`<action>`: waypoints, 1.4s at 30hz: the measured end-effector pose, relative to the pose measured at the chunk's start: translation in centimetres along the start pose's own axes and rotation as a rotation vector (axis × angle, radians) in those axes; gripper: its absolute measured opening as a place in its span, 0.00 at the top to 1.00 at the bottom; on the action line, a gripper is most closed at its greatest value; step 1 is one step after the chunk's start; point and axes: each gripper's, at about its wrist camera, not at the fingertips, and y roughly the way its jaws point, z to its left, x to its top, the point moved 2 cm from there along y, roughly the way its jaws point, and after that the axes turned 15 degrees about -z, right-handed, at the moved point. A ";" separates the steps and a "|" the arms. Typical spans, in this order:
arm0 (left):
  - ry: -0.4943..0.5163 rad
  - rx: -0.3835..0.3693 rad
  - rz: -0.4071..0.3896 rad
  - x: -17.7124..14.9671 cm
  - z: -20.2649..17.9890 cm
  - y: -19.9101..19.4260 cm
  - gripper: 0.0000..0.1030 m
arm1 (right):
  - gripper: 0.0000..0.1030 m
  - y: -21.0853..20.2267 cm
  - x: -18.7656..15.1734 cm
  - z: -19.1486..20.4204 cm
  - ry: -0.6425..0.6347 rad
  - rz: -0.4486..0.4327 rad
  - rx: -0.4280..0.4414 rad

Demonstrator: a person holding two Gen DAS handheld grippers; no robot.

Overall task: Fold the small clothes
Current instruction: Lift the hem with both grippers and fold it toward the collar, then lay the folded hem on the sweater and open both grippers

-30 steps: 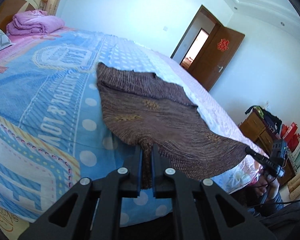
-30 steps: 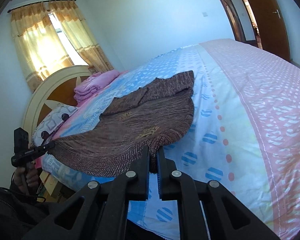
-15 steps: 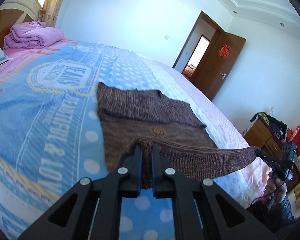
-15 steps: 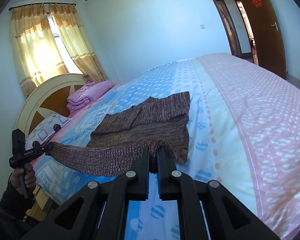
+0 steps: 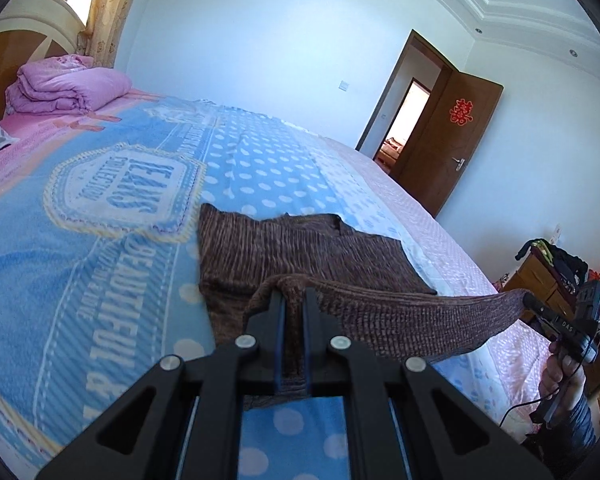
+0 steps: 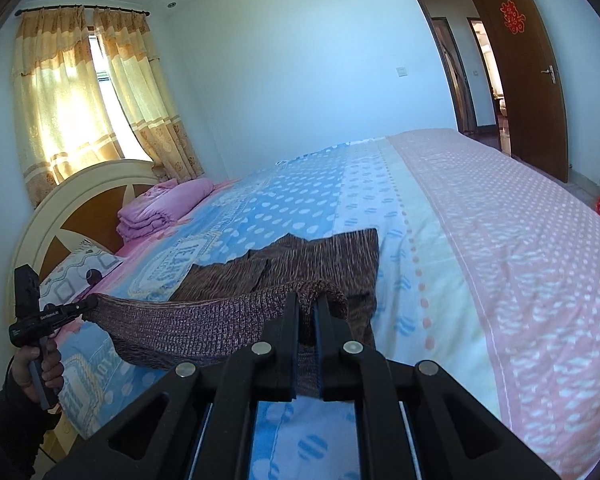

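A brown knitted sweater (image 5: 268,248) lies on the blue and pink bedspread (image 5: 100,248), its far part flat, its near hem lifted. My left gripper (image 5: 291,296) is shut on one corner of the hem. My right gripper (image 6: 306,300) is shut on the other corner; it also shows in the left wrist view (image 5: 530,302). The hem (image 6: 188,320) hangs stretched between them above the flat part of the sweater (image 6: 324,252). The left gripper also shows in the right wrist view (image 6: 88,304).
A folded pink quilt (image 5: 68,88) and a patterned pillow (image 6: 76,272) lie by the headboard (image 6: 60,200). An open brown door (image 5: 448,136) is beyond the bed. A wooden cabinet with clutter (image 5: 548,280) stands at the right.
Both grippers have carried the near hem up and forward over the sweater toward its far end. Less of the flat sweater shows now.
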 end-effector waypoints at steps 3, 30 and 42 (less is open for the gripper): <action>0.013 0.010 -0.002 0.9 0.0 1.2 0.93 | 0.95 1.6 1.0 0.2 -0.016 -0.005 -0.004; 0.199 0.238 0.155 0.3 4.0 19.5 0.90 | 0.94 22.4 -0.8 -3.1 -0.076 0.198 -0.178; 0.516 0.323 0.174 -2.4 3.7 17.2 0.23 | 0.30 25.8 -6.4 -1.6 -0.384 0.389 -0.271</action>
